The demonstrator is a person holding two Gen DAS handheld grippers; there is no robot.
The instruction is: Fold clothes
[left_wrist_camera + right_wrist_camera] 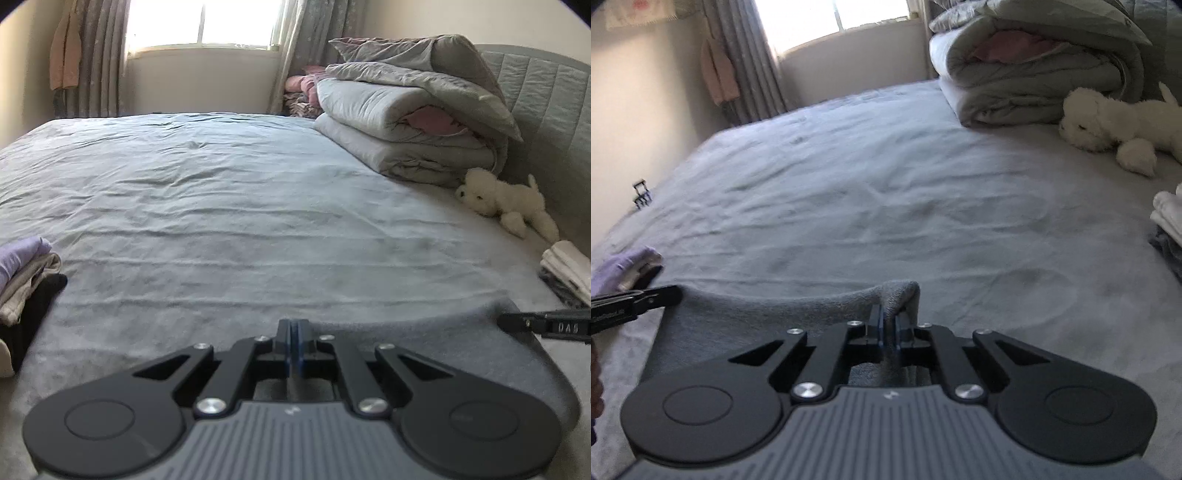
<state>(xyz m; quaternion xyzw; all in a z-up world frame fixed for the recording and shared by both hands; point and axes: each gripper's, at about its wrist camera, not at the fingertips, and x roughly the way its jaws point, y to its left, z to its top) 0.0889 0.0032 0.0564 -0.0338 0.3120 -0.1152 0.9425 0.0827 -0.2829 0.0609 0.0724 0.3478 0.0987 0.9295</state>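
A grey garment (424,325) is held up by its top edge above the bed, stretched between both grippers. My left gripper (294,326) is shut on one end of that edge. My right gripper (888,317) is shut on the other end, where the grey garment (757,314) bunches up over the fingertips. The right gripper shows at the right edge of the left wrist view (546,325). The left gripper shows at the left edge of the right wrist view (635,299). Most of the garment hangs hidden below the grippers.
The bed sheet (221,206) is grey and wrinkled. A pile of folded clothes (22,273) lies at the left. Folded white items (569,266) lie at the right. A white plush toy (506,203) and stacked duvets (413,110) lie by the headboard.
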